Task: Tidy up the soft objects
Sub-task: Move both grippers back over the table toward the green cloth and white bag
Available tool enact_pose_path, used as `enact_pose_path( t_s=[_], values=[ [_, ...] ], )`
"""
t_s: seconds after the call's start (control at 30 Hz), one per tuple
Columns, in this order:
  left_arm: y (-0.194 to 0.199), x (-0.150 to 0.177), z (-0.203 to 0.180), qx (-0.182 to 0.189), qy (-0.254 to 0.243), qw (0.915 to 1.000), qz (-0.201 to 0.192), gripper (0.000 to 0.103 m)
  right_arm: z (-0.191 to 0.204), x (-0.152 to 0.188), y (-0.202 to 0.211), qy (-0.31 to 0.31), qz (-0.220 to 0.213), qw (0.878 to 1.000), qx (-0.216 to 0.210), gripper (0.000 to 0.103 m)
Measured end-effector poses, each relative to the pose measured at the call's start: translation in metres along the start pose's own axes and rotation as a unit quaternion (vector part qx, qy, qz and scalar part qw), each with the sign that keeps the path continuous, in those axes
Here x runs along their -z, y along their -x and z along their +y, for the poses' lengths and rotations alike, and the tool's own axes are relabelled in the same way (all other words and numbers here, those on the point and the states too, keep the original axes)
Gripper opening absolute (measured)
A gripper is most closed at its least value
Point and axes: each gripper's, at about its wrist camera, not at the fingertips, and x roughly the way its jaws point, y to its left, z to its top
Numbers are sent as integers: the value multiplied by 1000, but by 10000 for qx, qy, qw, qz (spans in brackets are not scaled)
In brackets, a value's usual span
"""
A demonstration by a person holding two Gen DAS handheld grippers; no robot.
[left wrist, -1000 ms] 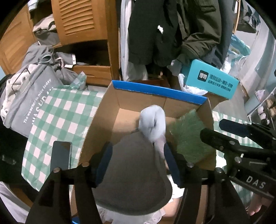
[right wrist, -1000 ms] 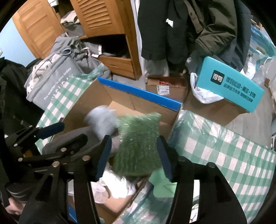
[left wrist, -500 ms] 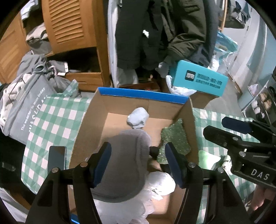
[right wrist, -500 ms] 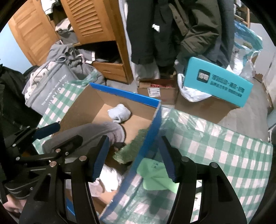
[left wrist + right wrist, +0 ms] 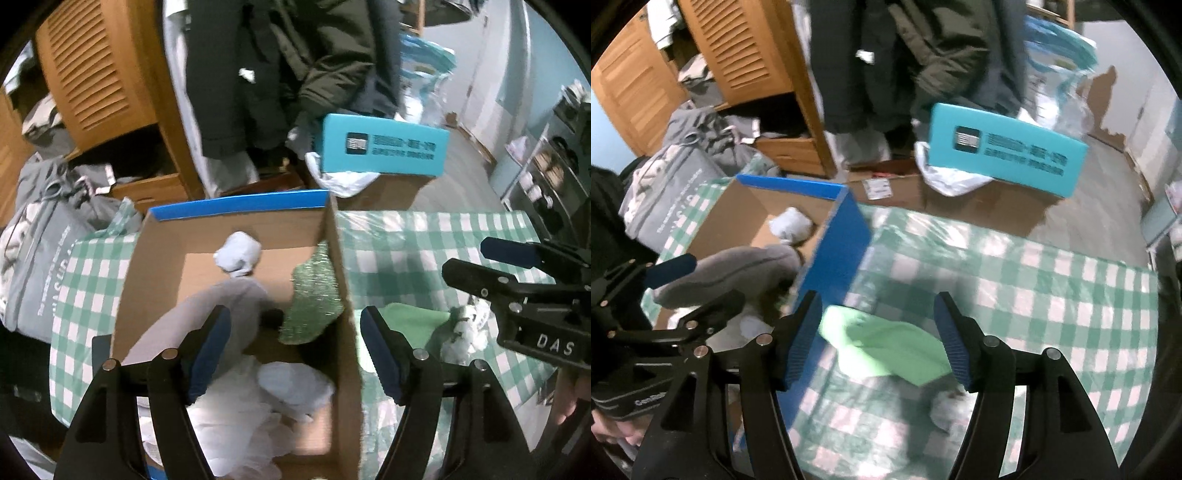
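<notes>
An open cardboard box (image 5: 236, 221) with blue outer walls (image 5: 838, 251) holds a pale sock ball (image 5: 238, 254), a grey soft pad (image 5: 225, 306), a fuzzy green piece (image 5: 314, 299) and white crumpled material (image 5: 266, 398). My left gripper (image 5: 295, 350) hangs above the box's right wall, jaws opening, nothing gripped. My right gripper (image 5: 875, 339) hovers over a light green cloth (image 5: 886, 350) on the checked tablecloth (image 5: 1034, 280), jaws opening, pads clear of the cloth. A small white plush (image 5: 465, 332) lies beside the cloth.
A teal carton (image 5: 1004, 151) rests on brown boxes behind the table. Dark coats (image 5: 923, 55) hang beside a wooden louvred wardrobe (image 5: 746, 48). A grey bag (image 5: 40, 251) and heaped clothes sit at the left. Shelves (image 5: 554, 158) stand at the far right.
The grey pad left my left gripper and the fuzzy green piece left my right; both now lie in the box. Both grippers moved right, the right one out over the tablecloth.
</notes>
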Motion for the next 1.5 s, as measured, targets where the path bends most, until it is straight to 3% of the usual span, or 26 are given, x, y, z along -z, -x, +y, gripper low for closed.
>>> enact_pose_path(
  t_s=[0.6, 1.17, 1.5],
  values=[
    [-13, 3, -91, 26, -1019, 9947, 114, 79, -81, 50, 6, -644, 211, 9974, 263, 64],
    [-54, 15, -133, 294, -1235, 9902, 573, 79, -115, 81, -21, -845, 593, 9936, 457, 64],
    [-81, 26, -136, 181, -1316, 9874, 860, 79, -123, 93, -48, -947, 873, 9907, 440, 64]
  ],
)
